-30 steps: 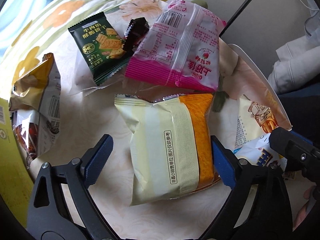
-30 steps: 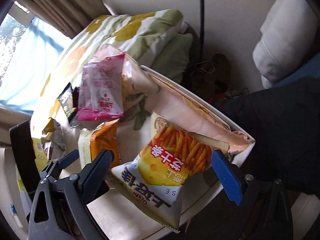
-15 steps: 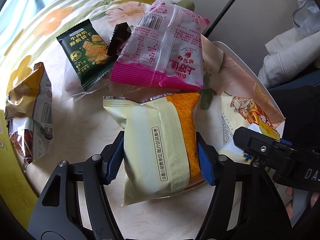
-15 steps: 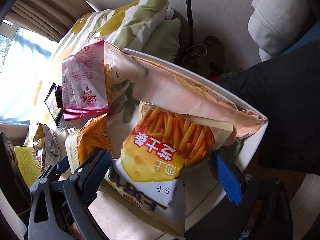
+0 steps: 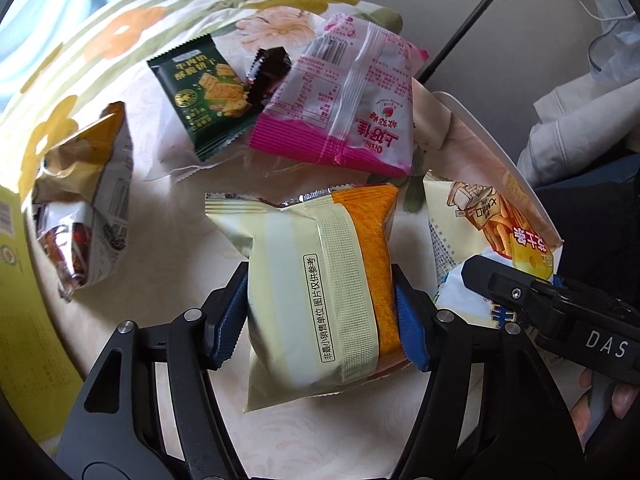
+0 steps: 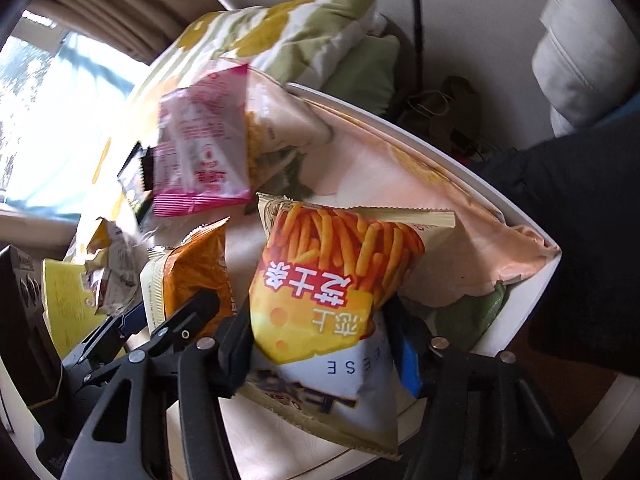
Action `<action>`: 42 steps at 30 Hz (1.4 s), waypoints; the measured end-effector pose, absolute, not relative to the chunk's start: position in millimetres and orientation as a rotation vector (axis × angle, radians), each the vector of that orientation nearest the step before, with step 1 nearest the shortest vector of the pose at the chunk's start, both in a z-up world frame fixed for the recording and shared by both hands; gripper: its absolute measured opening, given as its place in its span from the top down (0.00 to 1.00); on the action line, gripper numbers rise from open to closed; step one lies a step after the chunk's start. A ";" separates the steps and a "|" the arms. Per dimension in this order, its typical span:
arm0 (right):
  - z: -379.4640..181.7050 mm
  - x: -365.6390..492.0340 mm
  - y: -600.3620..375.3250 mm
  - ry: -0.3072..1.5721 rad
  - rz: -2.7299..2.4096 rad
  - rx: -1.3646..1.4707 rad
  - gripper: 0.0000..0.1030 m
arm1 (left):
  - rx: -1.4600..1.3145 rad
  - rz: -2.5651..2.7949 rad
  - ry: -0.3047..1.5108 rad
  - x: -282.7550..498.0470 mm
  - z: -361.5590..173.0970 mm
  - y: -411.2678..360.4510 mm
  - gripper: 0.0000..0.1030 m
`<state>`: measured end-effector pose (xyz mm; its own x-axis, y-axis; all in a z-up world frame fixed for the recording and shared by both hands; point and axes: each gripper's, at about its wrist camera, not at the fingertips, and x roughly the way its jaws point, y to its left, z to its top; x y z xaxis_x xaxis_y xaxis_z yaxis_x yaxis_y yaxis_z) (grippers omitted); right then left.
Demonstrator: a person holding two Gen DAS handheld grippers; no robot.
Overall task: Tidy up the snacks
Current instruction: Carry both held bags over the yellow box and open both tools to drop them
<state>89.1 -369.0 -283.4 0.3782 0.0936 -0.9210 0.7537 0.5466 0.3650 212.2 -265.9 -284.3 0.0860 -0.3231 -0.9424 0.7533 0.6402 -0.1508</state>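
Observation:
A cream-and-orange snack packet [image 5: 304,248] lies on the pale cloth, and my left gripper [image 5: 320,320] is shut on it, blue pads pressing both long sides. In the right wrist view an upside-down cheese fries bag [image 6: 340,256] sits between the fingers of my right gripper [image 6: 320,332]. Its jaws are closing and the pads touch the bag's sides. The same fries bag [image 5: 496,224] shows at the right of the left wrist view, with a black finger of the right gripper across its lower part.
Behind lie a pink bag [image 5: 352,108], a green cracker packet [image 5: 204,96] and a small dark packet [image 5: 268,68]. A crumpled gold-and-silver bag [image 5: 88,200] and a yellow box [image 5: 24,320] are at the left. The white rim [image 6: 440,148] curves along the right, with dark clothing beyond.
The left gripper's jaws closed onto the cream-and-orange packet and have held it since. The right gripper's wide jaws have just drawn in against the fries bag.

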 end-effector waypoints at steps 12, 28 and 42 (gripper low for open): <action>-227.6 94.3 -356.6 1.055 -0.325 0.732 0.49 | 0.294 -0.670 1.119 202.1 -221.0 -221.9 0.40; -137.0 182.7 -263.3 0.926 0.197 0.325 0.48 | 0.031 -0.301 0.935 231.1 -109.8 -67.0 0.40; -114.1 283.9 -122.7 0.903 0.414 0.197 0.48 | -0.068 -0.134 0.996 322.1 -116.9 91.1 0.40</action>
